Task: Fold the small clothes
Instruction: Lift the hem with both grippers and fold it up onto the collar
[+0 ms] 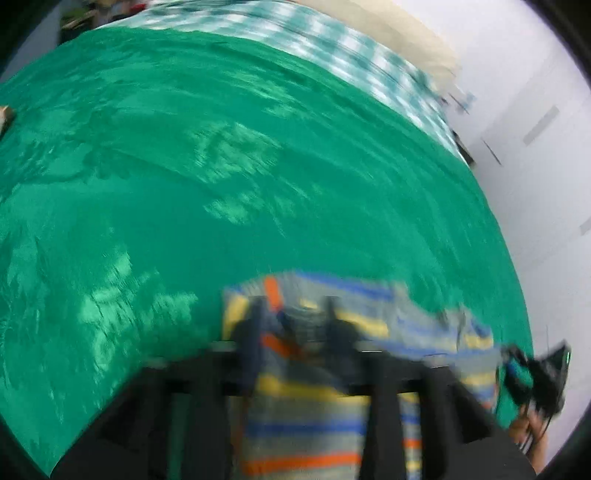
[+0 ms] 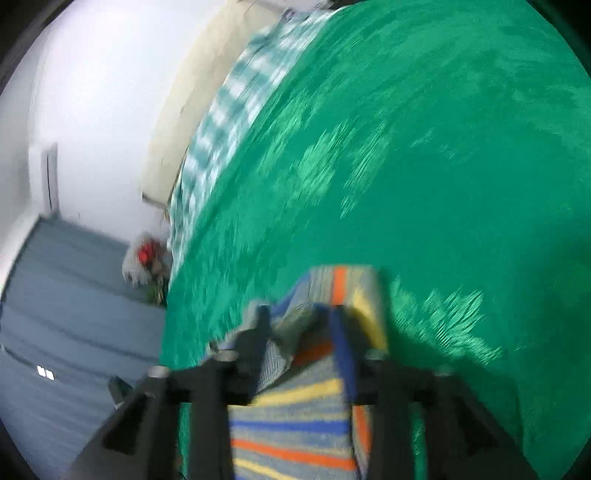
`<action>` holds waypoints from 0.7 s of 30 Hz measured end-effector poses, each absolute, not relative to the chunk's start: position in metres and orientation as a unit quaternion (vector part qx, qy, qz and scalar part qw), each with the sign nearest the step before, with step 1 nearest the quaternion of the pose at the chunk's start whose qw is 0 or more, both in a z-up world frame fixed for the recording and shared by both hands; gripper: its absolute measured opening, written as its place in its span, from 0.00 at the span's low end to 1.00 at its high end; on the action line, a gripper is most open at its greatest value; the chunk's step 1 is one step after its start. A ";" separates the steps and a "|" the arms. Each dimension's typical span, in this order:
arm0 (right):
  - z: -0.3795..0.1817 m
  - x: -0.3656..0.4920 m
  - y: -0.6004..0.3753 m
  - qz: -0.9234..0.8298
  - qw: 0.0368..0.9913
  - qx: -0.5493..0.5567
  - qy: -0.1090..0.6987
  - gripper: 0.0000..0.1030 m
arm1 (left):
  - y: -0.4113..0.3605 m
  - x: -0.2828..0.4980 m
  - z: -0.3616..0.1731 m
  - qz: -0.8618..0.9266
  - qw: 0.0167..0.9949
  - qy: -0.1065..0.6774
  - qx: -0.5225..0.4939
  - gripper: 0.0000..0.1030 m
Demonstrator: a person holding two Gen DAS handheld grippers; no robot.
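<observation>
Both views are blurred, so fine detail is lost.

In the left wrist view, the left tongs (image 1: 293,314) have their two dark fingers (image 1: 255,332) standing a little apart with the striped garment (image 1: 310,417) bunched between them. The cloth fills the gap and runs back under the tongs' frame, so they look clamped on it. The garment is grey with blue, yellow and orange stripes. It spreads off to the right of these tongs, toward the right tongs (image 1: 532,373), which show only as a dark shape at the edge of the cloth, with a bit of the person's hand (image 1: 524,432) below.

In the right wrist view, the right tongs (image 2: 299,317) likewise hold a fold of the garment (image 2: 291,424) between their fingers (image 2: 260,332). A flap of it (image 2: 343,291) juts out just ahead of the tips, and the rest hangs back beneath the frame.

Ahead of and beneath both tongs lies a green sheet (image 1: 221,184) with a pale leaf pattern, covering a bed. Farther ahead of the left tongs a green-and-white checked cloth (image 1: 332,40) borders the sheet, with a cream strip (image 1: 406,33) beyond it. Left of the right tongs is a blue-grey floor (image 2: 66,295), a white wall (image 2: 103,92), and a small heap with something red (image 2: 146,254) beside the bed.
</observation>
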State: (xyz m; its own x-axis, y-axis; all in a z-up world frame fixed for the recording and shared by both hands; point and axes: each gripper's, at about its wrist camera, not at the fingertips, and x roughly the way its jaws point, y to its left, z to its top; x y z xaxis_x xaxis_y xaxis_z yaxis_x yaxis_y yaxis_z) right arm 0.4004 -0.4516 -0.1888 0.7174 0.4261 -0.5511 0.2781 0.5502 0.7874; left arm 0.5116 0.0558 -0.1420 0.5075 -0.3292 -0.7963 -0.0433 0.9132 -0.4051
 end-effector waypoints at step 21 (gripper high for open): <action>-0.169 0.281 -0.349 0.160 0.812 0.130 0.545 0.35 | 0.028 0.313 -0.164 -0.156 0.858 0.485 0.072 0.74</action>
State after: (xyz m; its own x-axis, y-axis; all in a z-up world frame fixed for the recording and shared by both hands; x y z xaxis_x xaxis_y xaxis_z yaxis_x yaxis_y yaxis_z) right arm 0.2807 -0.3490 -0.1695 0.3537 0.4022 -0.8445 -0.1189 0.9149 0.3859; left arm 0.3132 0.0284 -0.1639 0.4814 -0.1975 -0.8540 0.3368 0.9412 -0.0277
